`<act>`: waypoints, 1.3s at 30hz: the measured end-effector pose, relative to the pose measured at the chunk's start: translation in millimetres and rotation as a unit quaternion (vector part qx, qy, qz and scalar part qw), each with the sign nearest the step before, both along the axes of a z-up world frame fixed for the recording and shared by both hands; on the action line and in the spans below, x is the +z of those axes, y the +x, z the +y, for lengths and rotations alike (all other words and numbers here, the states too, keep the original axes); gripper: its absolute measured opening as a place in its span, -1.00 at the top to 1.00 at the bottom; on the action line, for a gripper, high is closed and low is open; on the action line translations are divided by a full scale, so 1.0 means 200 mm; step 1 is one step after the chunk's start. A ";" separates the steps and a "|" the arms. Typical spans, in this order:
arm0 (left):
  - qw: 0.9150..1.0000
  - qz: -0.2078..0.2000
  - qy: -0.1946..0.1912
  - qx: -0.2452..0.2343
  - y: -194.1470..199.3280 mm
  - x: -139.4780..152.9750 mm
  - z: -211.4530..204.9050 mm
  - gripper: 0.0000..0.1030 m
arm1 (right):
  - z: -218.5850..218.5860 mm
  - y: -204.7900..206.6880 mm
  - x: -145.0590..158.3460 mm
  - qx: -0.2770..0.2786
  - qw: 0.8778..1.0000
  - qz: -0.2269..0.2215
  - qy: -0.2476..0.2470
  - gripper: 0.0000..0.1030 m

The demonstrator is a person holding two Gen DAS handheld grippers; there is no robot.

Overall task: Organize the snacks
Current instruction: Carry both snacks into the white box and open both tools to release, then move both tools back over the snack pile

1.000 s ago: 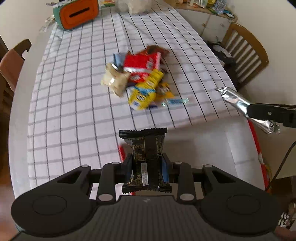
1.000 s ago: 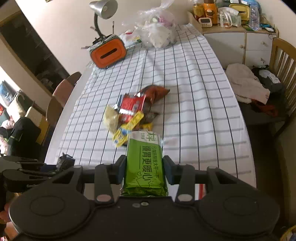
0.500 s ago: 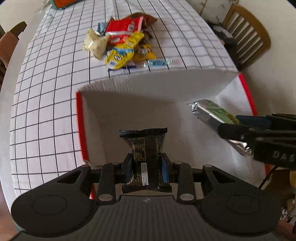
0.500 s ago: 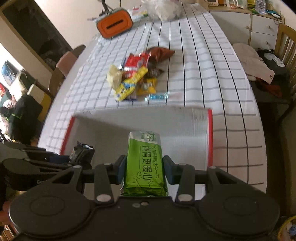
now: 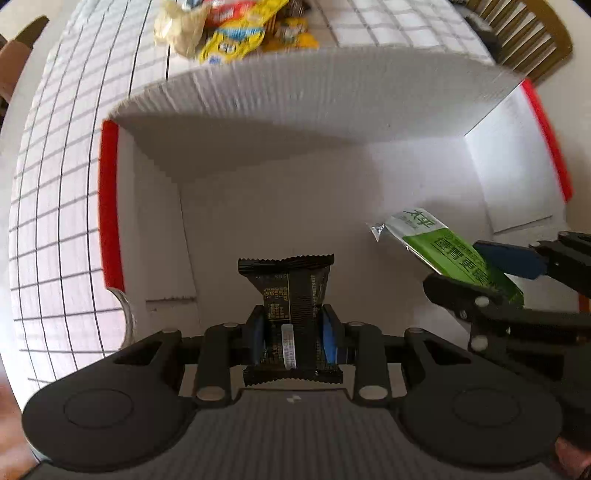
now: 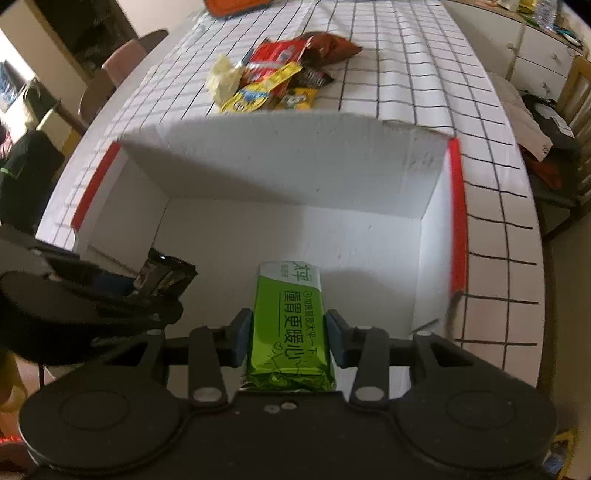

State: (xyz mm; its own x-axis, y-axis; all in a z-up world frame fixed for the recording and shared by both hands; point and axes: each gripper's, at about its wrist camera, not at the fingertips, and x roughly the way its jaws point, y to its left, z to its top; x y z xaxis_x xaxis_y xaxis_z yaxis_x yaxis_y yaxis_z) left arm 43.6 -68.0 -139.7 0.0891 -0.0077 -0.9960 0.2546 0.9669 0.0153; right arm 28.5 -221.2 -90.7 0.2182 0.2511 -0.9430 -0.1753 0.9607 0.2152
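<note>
Tabletop [image 6: 424, 66]: white cloth with black grid lines; wooden chair [image 5: 532, 33] and white cabinet [image 6: 535, 55] beyond.

Heap of mixed snack packets [image 6: 273, 77], red, yellow and brown: on the cloth just behind the box's far wall.

White corrugated box with red-edged side walls [image 6: 295, 155]: open-topped, floor bare.

Left gripper [image 5: 293, 334]: clamped on a black crimped snack wrapper [image 5: 291, 284], over the box floor.

Right gripper [image 6: 289, 338]: clamped on a green foil snack packet [image 6: 290, 325], over the box floor.

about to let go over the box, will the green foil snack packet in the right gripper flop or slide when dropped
The green foil snack packet juts unsupported past the right gripper without drooping, so probably fairly stiff. Its glossy wrapper may slide on the white cardboard box. Likely light; it won't roll.
</note>
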 end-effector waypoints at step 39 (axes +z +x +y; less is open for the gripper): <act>0.996 -0.082 -0.026 0.004 -0.08 0.24 0.05 -0.11 | 0.03 0.02 0.23 0.034 0.998 -0.051 0.031 0.15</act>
